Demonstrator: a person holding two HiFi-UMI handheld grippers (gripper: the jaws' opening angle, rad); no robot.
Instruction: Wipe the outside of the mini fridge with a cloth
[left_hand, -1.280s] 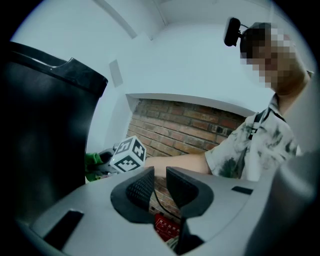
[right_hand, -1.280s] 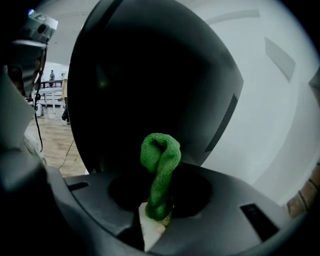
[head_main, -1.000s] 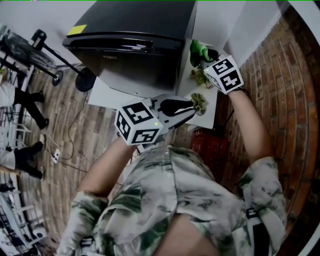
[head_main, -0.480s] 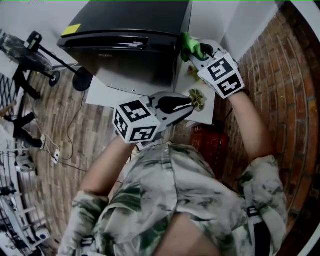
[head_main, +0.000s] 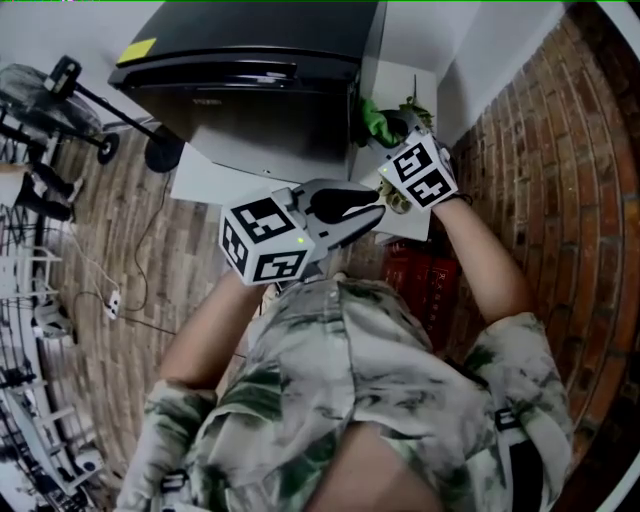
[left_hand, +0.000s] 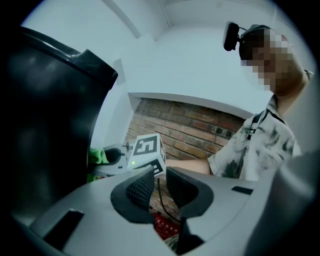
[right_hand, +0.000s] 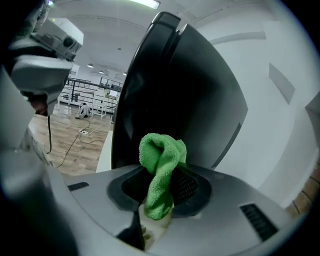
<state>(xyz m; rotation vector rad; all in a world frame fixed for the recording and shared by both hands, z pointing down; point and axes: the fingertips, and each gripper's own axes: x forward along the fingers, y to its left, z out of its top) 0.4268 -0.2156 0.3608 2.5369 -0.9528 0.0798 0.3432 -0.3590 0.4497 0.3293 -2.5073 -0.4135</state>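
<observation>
Holding the cloth (right_hand: 159, 165) bunched in its fingers, the right gripper (right_hand: 160, 187) faces the fridge (right_hand: 175, 95) — the black side wall fills the view straight ahead of the fingertips, and the green wad stands up between the two. Head view puts the cloth at the fridge's right side, near the front edge, in the gap toward the white wall (head_main: 470, 50). Touching or just off it: cannot tell.

The left gripper (left_hand: 159, 184) hangs near the fridge's front right corner, fingers narrowly apart with nothing between them. The right gripper is plainly the nearer.

Judgement: the side wall runs up and back from the cloth, so the stroke calls for pressing the wad onto that wall and drawing it along — no part for the left gripper yet.
</observation>
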